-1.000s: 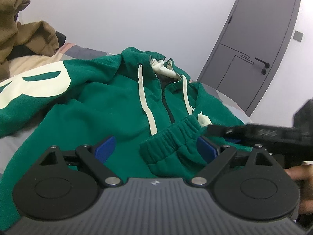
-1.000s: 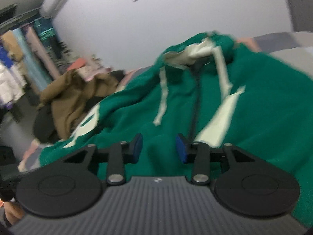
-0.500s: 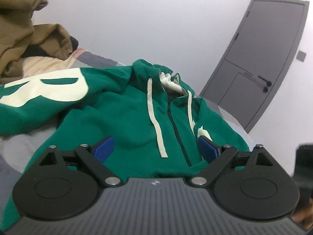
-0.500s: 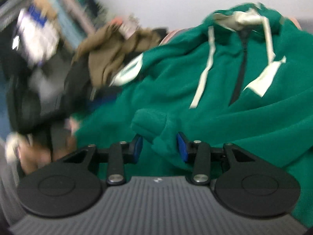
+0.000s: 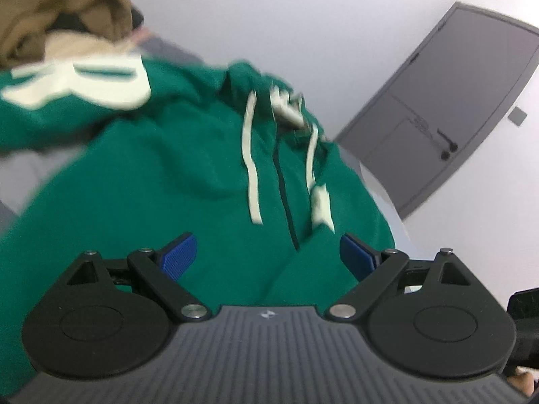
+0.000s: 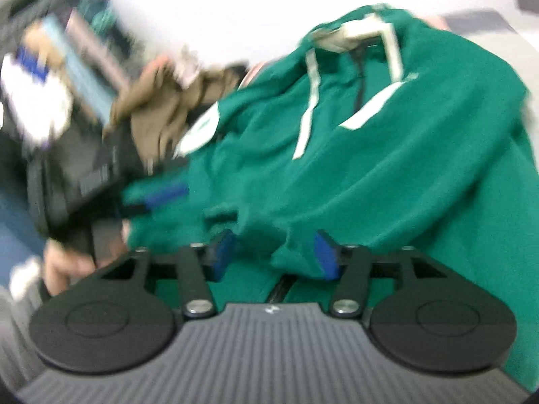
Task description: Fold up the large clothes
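Observation:
A green zip hoodie [image 5: 188,175] with cream drawstrings lies face up on the bed, its hood toward the wall. One sleeve with a big cream letter [image 5: 81,84] stretches away at the left. My left gripper [image 5: 267,254] hovers over the lower front, open wide, with only flat cloth below its blue pads [image 5: 178,252]. In the blurred right wrist view the hoodie [image 6: 387,155] fills the frame. My right gripper [image 6: 273,256] is opening, and a bunched green fold [image 6: 266,235] sits loosely between its jaws. The left gripper [image 6: 161,195] shows at the left there, over green cloth.
Brown clothes [image 5: 57,17] are piled at the head of the bed, also the brown pile [image 6: 158,111]. A grey door [image 5: 451,107] stands in the white wall at the right. Hanging clothes [image 6: 50,77] blur by at the left. A hand [image 6: 64,262] holds the left gripper's handle.
The right gripper's jaws have widened around the green fold, and its view swung left. The left view rolled; the folded cuff and the right gripper's finger slid out of it.

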`<state>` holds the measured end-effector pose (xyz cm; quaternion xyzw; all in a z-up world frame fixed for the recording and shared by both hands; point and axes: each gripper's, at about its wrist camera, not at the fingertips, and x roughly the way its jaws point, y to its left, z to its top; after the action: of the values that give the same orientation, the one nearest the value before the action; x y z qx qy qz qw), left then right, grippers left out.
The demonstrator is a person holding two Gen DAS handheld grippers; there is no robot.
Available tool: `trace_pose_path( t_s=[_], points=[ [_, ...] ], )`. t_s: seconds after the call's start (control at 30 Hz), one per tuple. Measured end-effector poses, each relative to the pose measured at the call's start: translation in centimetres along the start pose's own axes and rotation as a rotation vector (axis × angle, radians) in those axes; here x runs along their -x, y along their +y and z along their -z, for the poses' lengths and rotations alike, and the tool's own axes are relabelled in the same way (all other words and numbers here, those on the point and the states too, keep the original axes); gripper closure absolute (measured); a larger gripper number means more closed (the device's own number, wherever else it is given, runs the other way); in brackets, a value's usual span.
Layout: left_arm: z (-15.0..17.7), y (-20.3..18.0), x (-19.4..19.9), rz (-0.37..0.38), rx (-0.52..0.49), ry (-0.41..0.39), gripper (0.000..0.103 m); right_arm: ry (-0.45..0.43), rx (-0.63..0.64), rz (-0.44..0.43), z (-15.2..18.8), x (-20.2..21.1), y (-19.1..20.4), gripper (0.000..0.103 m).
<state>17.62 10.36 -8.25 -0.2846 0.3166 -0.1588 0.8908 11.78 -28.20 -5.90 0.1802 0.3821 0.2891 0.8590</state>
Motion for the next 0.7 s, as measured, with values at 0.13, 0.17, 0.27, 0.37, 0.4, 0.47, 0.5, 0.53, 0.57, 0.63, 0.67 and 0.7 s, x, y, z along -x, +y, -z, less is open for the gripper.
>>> trace_pose_path(
  t_s=[0.13,0.17,0.27,0.37,0.4,0.47,0.5,0.53,0.57,0.63,0.67,0.7],
  points=[
    [1.1,-0.4,-1.7,0.021,0.021,0.076,0.01,-0.091,-0.203,-0.017,-0.4,2.0,-3.7,0.04],
    [1.3,-0.5,-2.0,0.019,0.018,0.089,0.01,-0.112,-0.238,-0.007,-0.7,2.5,-4.4,0.04],
    [1.9,-0.9,-2.7,0.022,-0.007,0.12,0.012,-0.157,-0.331,0.063,-1.0,3.0,-6.4,0.04],
    [2.5,-1.3,-3.5,0.022,-0.039,0.161,0.022,-0.158,-0.4,0.115,-1.4,2.1,-8.1,0.04],
    [2.8,-1.5,-3.8,0.003,-0.067,0.175,0.028,-0.155,-0.411,0.135,-1.6,1.5,-8.5,0.04],
    [3.7,-1.8,-4.5,-0.016,-0.118,0.208,0.036,-0.151,-0.419,0.174,-2.1,0.4,-9.2,0.041],
    [4.1,-1.9,-4.7,-0.029,-0.143,0.216,0.039,-0.148,-0.415,0.194,-2.2,-0.3,-9.4,0.043],
    [4.4,-2.1,-4.9,-0.04,-0.174,0.224,0.044,-0.143,-0.405,0.211,-2.0,-0.8,-9.4,0.051],
    [4.6,-2.4,-5.0,-0.053,-0.203,0.228,0.047,-0.137,-0.389,0.225,-2.1,-1.4,-9.6,0.059],
    [4.9,-2.8,-4.9,-0.076,-0.233,0.226,0.054,-0.108,-0.322,0.284,-1.9,-2.6,-9.4,0.072],
    [5.1,-2.9,-4.8,-0.089,-0.244,0.224,0.055,-0.093,-0.279,0.315,-1.8,-2.8,-9.3,0.075],
    [5.3,-3.0,-4.7,-0.105,-0.254,0.223,0.057,-0.081,-0.239,0.336,-1.7,-3.1,-9.1,0.075]
  ],
)
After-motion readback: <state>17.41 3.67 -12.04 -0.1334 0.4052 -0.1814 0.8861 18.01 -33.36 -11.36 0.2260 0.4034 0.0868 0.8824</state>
